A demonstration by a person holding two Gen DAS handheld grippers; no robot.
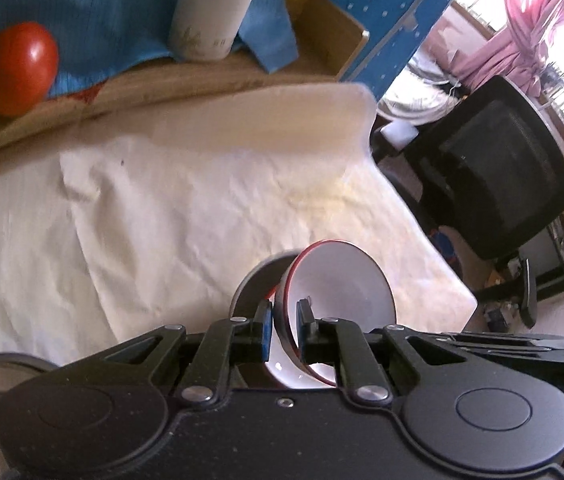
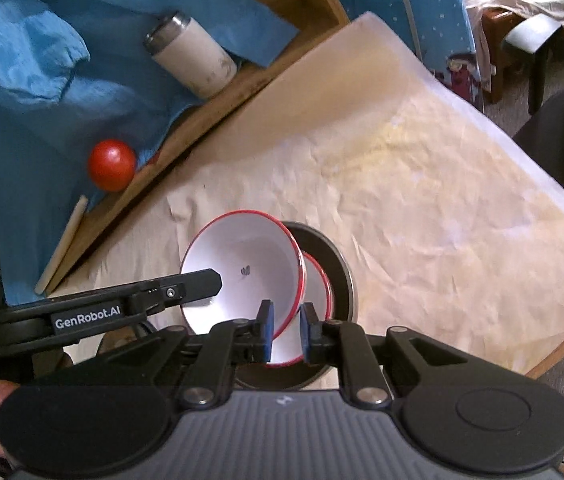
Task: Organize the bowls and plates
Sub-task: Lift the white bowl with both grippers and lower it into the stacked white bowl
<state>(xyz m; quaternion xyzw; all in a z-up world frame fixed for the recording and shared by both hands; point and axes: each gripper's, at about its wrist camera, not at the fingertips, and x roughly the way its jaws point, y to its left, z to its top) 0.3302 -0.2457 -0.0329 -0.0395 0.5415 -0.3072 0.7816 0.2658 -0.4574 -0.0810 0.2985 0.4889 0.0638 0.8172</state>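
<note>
At lower centre of the left wrist view, the left gripper (image 1: 283, 330) is clamped on the rim of a red-rimmed white bowl (image 1: 341, 280), tilted over a dark pan (image 1: 250, 284). In the right wrist view, the right gripper (image 2: 285, 334) pinches the rim of a second red-rimmed dish (image 2: 317, 284) resting in that pan. Bare cream cloth (image 2: 421, 200) spreads rightward to the tabletop edge (image 2: 561, 356); a tomato (image 2: 112, 165) and flask (image 2: 192, 56) sit upper left.
</note>
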